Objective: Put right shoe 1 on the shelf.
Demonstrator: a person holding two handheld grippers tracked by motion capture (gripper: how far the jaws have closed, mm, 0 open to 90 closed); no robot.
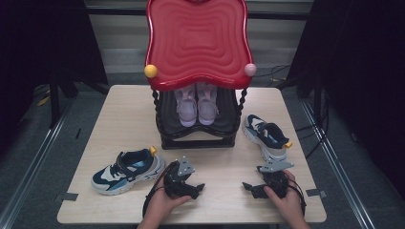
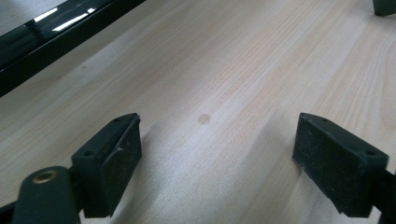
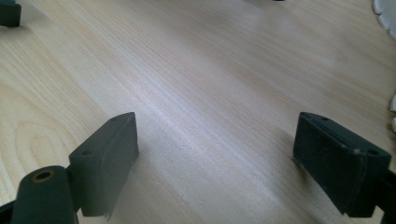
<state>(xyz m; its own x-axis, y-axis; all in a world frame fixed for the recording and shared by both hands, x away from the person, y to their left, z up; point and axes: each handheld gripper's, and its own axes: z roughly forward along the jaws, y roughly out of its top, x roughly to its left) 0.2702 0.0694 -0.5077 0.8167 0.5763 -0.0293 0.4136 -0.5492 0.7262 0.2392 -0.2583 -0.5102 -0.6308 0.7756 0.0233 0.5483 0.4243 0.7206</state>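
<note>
Pale matt wood-grain table [image 2: 224, 70]; glossy red plastic rack top [image 1: 198, 43].

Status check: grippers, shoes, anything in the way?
Left gripper open, right gripper open, both low over table. Blue shoes loose: one left, one right. Lilac pair on rack. Nothing between grippers.

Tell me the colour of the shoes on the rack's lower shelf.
Pale lilac-pink shoes, clearest in the high view.

Studio/lab setup: black curtains [image 1: 43, 43], lone table [image 1: 124, 109].
</note>
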